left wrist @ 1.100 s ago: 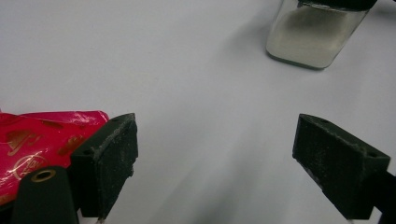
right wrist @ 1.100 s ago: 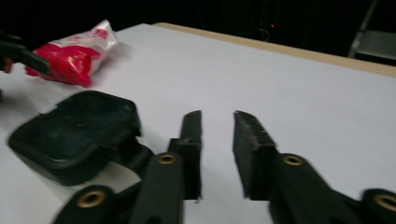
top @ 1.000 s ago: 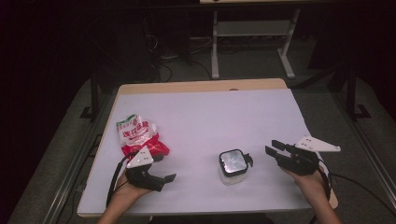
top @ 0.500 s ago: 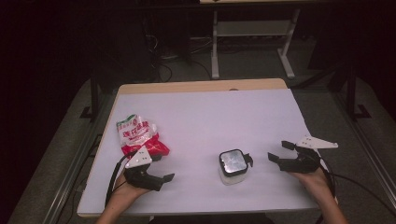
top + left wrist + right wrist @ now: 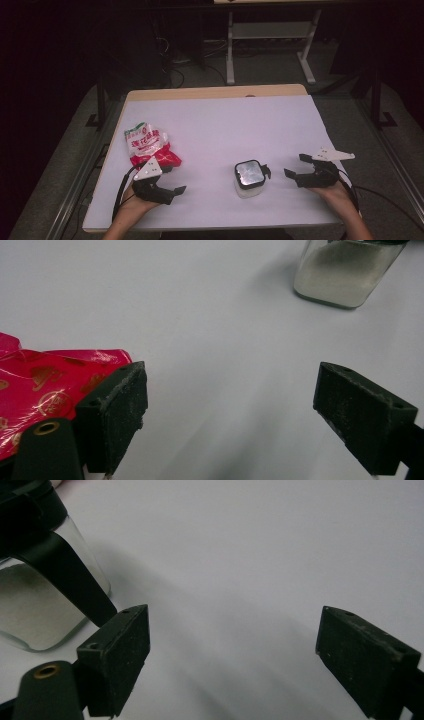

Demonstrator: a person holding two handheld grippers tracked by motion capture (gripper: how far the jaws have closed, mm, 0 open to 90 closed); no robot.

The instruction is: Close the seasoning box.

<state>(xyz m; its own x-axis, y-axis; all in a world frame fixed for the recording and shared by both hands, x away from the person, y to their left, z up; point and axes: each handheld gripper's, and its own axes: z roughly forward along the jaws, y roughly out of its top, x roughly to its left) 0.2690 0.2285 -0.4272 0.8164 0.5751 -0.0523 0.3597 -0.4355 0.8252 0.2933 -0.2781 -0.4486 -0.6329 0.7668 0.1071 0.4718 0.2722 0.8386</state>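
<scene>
Since the earlier frames my right gripper (image 5: 296,167) has drawn back a little from the glass jar (image 5: 248,179) and sits lower, nearer to the table edge, while my left gripper (image 5: 169,181) rests almost where it was. Both pairs of fingers stand wide apart and hold nothing.

Seen from the right gripper view, the jar (image 5: 37,587) stands just beyond my left-hand finger (image 5: 116,656), outside the gap, not between the fingers. It is a square clear jar with a black lid and a black handle piece (image 5: 70,582) that goes down its side, and white powder fills the lower part. I judge the fingers are kept open so that I can slide them around the jar body from the side.

In the left gripper view, the red foil end of the snack bag (image 5: 47,387) lies against the outer side of my left-hand finger (image 5: 115,412), touching it or nearly so, and the same jar (image 5: 345,272) stands well ahead, beyond the right-hand finger. The bag (image 5: 148,145) is flat on the white table cover (image 5: 225,120), with its white printed top pointing away from me.

I think the work is at its beginning: bag for the left, jar for the right. The bag is thin and slippery, so I must pinch it at an edge.
</scene>
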